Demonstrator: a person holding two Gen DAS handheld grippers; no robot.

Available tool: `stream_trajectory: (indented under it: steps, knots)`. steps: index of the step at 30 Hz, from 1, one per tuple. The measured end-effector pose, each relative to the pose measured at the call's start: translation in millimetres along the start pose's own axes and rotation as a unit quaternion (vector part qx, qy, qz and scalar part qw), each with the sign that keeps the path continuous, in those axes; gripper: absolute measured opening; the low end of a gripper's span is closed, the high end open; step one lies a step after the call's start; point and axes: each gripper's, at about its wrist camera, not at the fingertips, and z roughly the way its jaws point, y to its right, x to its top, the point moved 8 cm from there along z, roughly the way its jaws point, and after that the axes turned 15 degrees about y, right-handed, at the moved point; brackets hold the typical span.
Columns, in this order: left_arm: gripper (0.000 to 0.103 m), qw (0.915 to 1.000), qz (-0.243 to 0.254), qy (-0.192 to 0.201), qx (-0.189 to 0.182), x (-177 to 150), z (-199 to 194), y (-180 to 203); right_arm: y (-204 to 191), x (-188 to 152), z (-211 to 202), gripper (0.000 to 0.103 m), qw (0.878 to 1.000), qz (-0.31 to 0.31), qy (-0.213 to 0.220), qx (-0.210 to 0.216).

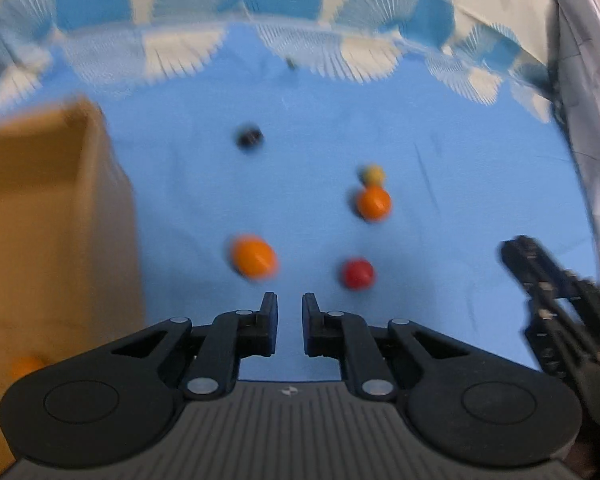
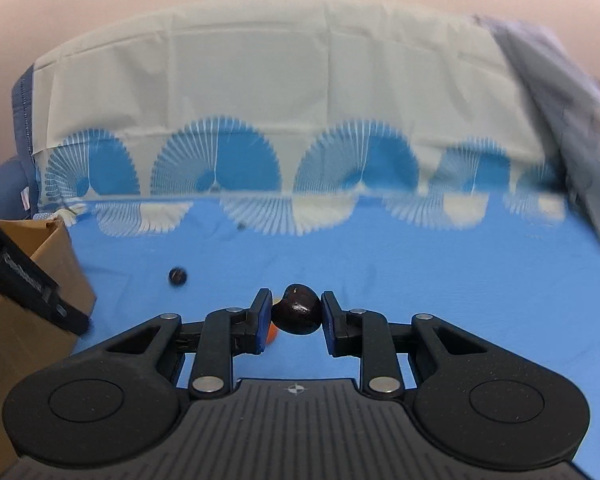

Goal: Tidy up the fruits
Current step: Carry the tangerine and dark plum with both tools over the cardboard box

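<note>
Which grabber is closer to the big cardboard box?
Left. The left gripper sits right beside the cardboard box; the right gripper, holding a dark fruit, is farther away.

Blue cloth (image 1: 440,248) under everything; white sheet w/ blue fan print (image 2: 260,92) draped behind, far edge

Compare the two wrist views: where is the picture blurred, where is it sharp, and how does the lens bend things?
Left wrist view: the oranges and cardboard box smear with motion blur. Right wrist view: the dark fruit between the fingers is sharp, and the cloth's far edge bows from fisheye distortion.
</note>
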Motion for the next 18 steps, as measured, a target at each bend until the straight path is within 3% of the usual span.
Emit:
stream_trajectory:
  steps: [1, 3, 5, 7, 13, 15, 17, 18]
  knots:
    - [0.017, 1.0000, 0.004, -0.004, -0.001, -5.1, 4.1, 1.0, 1.6, -5.5, 0.7, 0.028, 1.000, 0.003, -0.011, -0.006]
    - [0.030, 0.9996, 0.026, -0.009, 0.002, -12.8, 14.0, 3.7, 5.3, -15.6, -0.1, 0.028, 1.000, 0.007, -0.022, -0.014]
    - [0.067, 0.9993, 0.037, -0.004, 0.007, -12.3, 24.7, 5.4, 11.5, -25.4, 0.9, 0.028, 0.999, 0.013, -0.033, -0.019]
    - [0.083, 0.9991, 0.036, 0.004, 0.024, -7.9, 38.0, 0.6, 17.7, -34.3, 4.3, 0.028, 0.999, 0.016, -0.043, -0.025]
    - [0.078, 0.9974, -0.014, -0.024, 0.067, 3.9, 83.3, -24.2, 30.1, -54.3, 20.9, 0.028, 0.997, 0.033, -0.062, -0.035]
    - [0.065, 0.9966, -0.024, -0.035, 0.071, 2.3, 94.0, -31.3, 31.3, -58.7, 25.2, 0.028, 0.997, 0.037, -0.066, -0.034]
    - [0.038, 0.9960, -0.028, -0.042, 0.074, 0.1, 101.1, -36.5, 31.5, -63.1, 28.3, 0.028, 0.996, 0.039, -0.070, -0.034]
    - [0.038, 0.9958, -0.027, -0.044, 0.076, -1.6, 102.2, -39.4, 31.6, -64.3, 29.3, 0.028, 0.996, 0.040, -0.072, -0.033]
